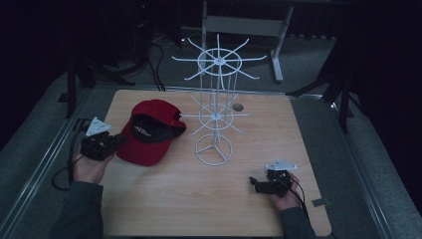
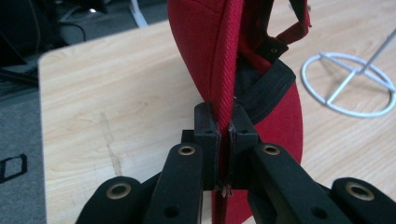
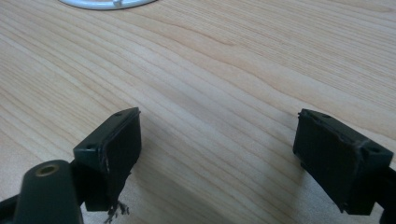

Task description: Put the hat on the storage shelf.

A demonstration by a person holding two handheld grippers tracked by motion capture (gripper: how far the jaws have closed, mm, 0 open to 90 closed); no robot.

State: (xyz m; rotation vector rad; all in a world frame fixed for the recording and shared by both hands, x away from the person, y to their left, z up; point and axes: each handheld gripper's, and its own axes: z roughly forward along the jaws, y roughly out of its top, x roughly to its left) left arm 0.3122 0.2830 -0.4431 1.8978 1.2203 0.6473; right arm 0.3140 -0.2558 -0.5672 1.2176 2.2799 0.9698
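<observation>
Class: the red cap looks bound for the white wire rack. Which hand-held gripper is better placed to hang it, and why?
Left. The left hand-held gripper is clamped on the red cap; the right hand-held gripper sits open and empty, likely leaving the rack to the left.

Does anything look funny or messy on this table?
The red cap is tipped, lying unevenly, with its brim edge pinched in the left gripper. A frayed bit hangs from one pad of the right gripper. The white rack stands straight.

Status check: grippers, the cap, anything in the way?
Left gripper shut on red cap brim. Right gripper open, idle over table. White wire rack stands beside cap.
</observation>
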